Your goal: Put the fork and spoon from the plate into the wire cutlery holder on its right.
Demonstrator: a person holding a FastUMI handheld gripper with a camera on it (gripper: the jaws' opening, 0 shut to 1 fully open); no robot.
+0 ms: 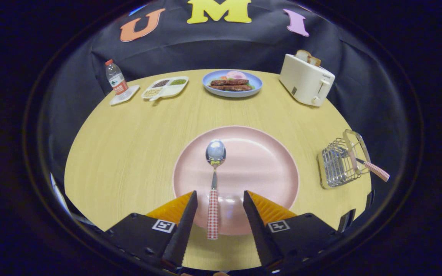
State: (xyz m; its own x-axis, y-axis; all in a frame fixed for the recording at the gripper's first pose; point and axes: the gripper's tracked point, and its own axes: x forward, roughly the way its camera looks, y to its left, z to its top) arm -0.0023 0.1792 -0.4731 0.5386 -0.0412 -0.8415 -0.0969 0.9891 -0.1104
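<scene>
The fingers (220, 197) stand released either side of the spoon's (214, 180) checked handle on the round pink plate (259, 168).

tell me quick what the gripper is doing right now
gripper: open, holding nothing, fingers either side of the spoon handle on the plate.

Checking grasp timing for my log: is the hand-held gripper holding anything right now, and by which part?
Nothing is held. The hand-held gripper is open, its fingers on either side of the spoon handle without touching it; the spoon lies on the pink plate.
</scene>
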